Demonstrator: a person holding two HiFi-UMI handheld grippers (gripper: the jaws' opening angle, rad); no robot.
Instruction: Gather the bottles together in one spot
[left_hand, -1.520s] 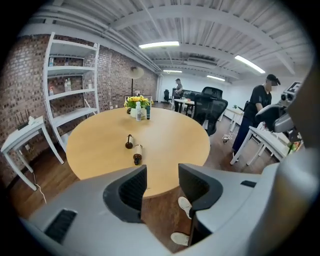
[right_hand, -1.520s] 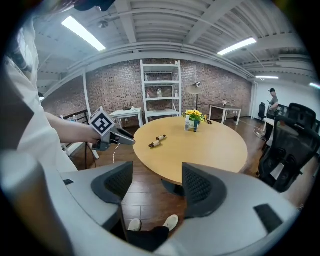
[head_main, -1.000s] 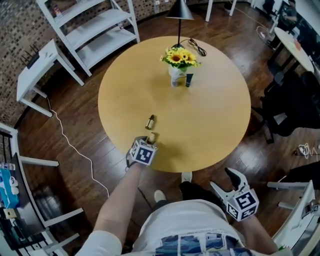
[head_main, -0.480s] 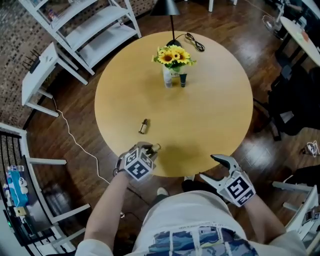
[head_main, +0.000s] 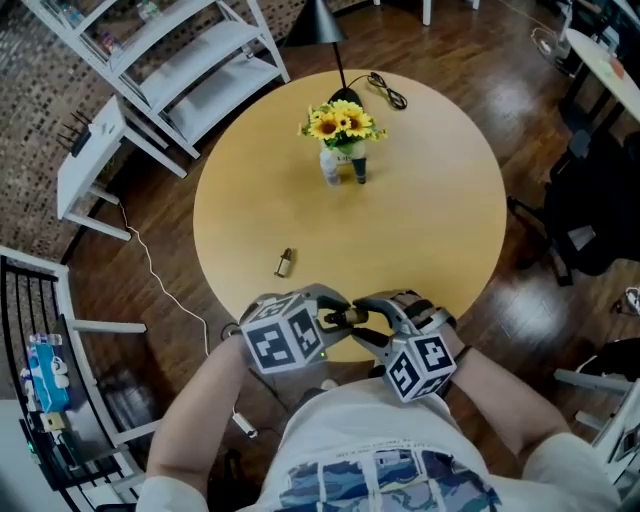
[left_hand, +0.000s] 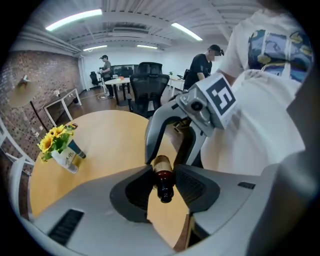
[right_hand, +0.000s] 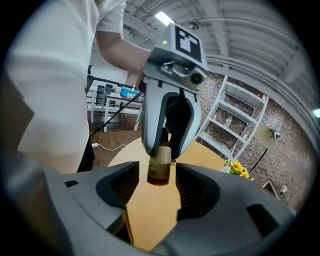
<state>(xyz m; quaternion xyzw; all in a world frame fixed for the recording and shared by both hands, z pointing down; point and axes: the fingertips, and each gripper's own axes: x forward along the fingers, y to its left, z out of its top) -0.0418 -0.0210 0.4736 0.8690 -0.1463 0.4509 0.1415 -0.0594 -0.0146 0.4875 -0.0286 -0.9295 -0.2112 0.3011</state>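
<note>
Small brown bottle (head_main: 284, 262) lay on its side left of centre on the round bench (head_main: 430, 230). At the near edge, left tool (head_main: 335, 316) was clenched on a second brown bottle (left_hand: 162, 176). Far side: pale bottle (head_main: 329, 175) & dark bottle (head_main: 359, 171) stood by the sunflower vase (head_main: 341, 152). Right tool (head_main: 372, 326) had been closing, that held bottle's base btwn its jaws, pads not yet on it.

The round wooden surface (head_main: 430, 230) carries a vase of sunflowers (head_main: 340, 128) toward twelve o'clock. A pale bottle (head_main: 330, 172) and a dark bottle (head_main: 359, 170) stand just beside it. A lamp base (head_main: 347, 96) and cable (head_main: 385, 90) sit at the rim beyond. A small bottle (head_main: 284, 263) lies toward eight o'clock.
</note>
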